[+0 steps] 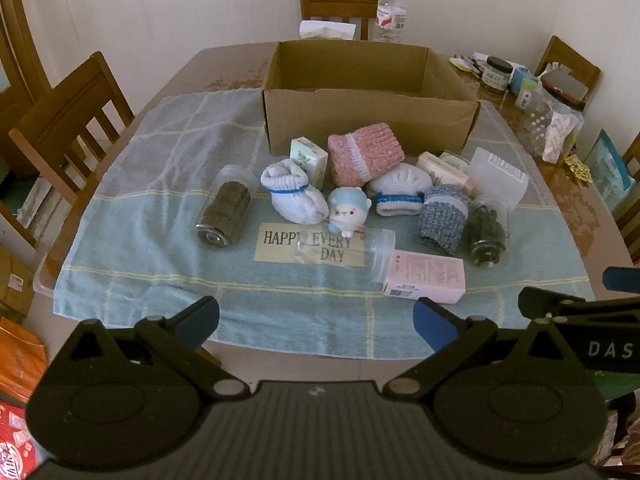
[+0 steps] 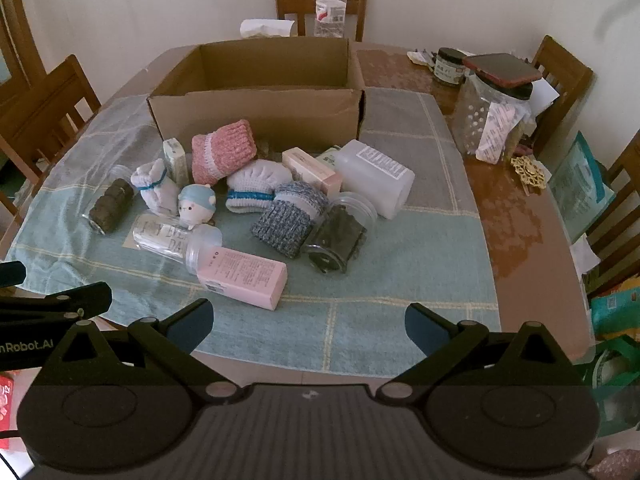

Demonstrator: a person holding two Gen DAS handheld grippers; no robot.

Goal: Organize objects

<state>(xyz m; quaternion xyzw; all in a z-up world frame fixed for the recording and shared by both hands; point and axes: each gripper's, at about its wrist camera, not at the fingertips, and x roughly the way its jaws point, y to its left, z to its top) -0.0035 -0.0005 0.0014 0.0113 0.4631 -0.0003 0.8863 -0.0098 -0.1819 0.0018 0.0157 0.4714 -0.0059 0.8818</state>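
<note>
An open cardboard box (image 1: 372, 120) (image 2: 260, 114) stands at the far side of a blue-green towel (image 1: 160, 208) (image 2: 400, 272). In front of it lies a heap: a pink knit roll (image 1: 364, 152) (image 2: 222, 152), white socks (image 1: 290, 192) (image 2: 156, 188), a blue-hatted toy (image 1: 348, 210) (image 2: 198, 204), a blue-grey knit roll (image 1: 442, 218) (image 2: 288, 220), a clear bottle (image 1: 348, 250) (image 2: 176, 240), a pink box (image 1: 426, 278) (image 2: 244, 274), and jars of dark contents (image 1: 226, 210) (image 2: 336, 240). My left gripper (image 1: 316, 322) and right gripper (image 2: 310, 322) both hang open above the towel's near edge, holding nothing.
Wooden chairs (image 1: 68, 120) (image 2: 560, 80) ring the table. A water bottle (image 1: 390, 12) (image 2: 330, 6) stands behind the box. Jars, a phone and papers (image 2: 496, 96) crowd the table's right side. Bags sit on the floor at the lower left (image 1: 20, 360) and at the right (image 2: 612, 344).
</note>
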